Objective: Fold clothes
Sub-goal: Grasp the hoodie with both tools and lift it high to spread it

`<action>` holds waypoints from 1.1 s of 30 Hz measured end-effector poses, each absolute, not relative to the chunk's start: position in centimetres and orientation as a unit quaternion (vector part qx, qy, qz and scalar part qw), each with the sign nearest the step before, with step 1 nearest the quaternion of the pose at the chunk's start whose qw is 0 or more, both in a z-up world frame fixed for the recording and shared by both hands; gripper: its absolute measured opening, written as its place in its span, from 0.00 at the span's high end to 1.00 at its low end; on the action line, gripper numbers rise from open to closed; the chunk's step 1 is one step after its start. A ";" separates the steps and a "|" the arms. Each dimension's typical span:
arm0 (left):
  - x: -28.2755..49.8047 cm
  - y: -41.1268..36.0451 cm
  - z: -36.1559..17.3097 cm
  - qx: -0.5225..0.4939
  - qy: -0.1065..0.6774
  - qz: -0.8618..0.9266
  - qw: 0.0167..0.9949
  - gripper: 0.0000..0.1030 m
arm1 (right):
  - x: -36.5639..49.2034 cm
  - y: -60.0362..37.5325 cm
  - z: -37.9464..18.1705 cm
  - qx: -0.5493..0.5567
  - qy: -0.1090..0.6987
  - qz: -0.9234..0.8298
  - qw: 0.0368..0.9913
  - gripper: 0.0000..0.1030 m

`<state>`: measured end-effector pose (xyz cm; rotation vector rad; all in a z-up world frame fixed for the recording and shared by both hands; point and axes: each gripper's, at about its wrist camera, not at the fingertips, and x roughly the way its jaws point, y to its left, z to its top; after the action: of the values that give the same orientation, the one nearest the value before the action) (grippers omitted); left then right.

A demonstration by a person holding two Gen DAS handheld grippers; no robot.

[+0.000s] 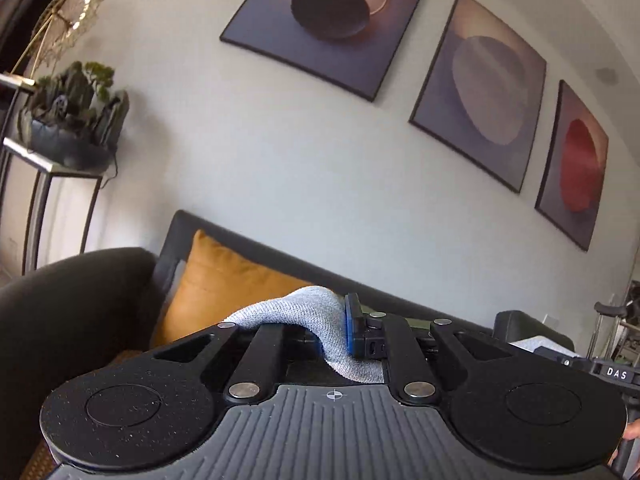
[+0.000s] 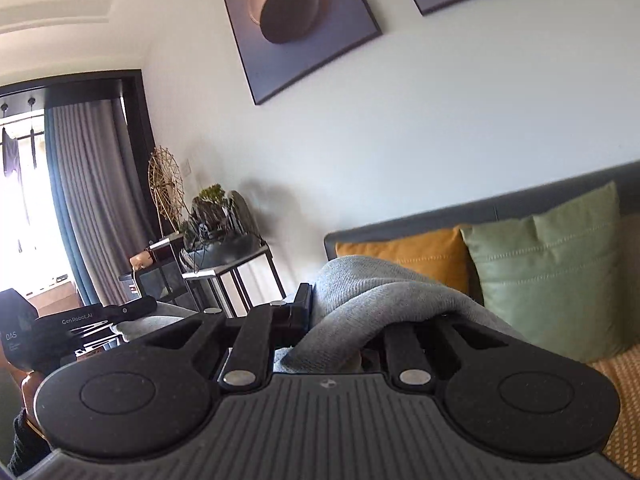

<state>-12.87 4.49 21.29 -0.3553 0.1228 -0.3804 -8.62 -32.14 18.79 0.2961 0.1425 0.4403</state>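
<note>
A light grey knitted garment (image 1: 320, 320) is pinched in my left gripper (image 1: 334, 330), draped over the left finger and pressed against the blue-padded right finger (image 1: 352, 328). The gripper is raised and points up at the wall. In the right wrist view, my right gripper (image 2: 320, 316) is shut on the same grey garment (image 2: 372, 300), which covers the right finger; only the black left finger (image 2: 302, 304) shows. The left gripper (image 2: 100, 316) shows at the left of that view. Most of the garment hangs below, hidden.
A dark sofa (image 1: 240, 240) stands against the wall with an orange cushion (image 1: 216, 284) and a green cushion (image 2: 548, 280). A metal side table with a plant (image 1: 72, 120) stands to the left. Pictures hang on the wall (image 1: 332, 20). Curtains and a window (image 2: 80, 200) are at far left.
</note>
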 end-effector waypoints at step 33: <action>1.1 2.6 7.7 -0.250 0.317 -0.183 0.896 0.93 | -2.7 -35.9 6.6 0.175 0.197 0.171 0.950 0.83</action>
<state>1.10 2.61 7.73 -0.5173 0.6575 -0.3800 -2.72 -35.88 6.58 0.3559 0.4001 0.3472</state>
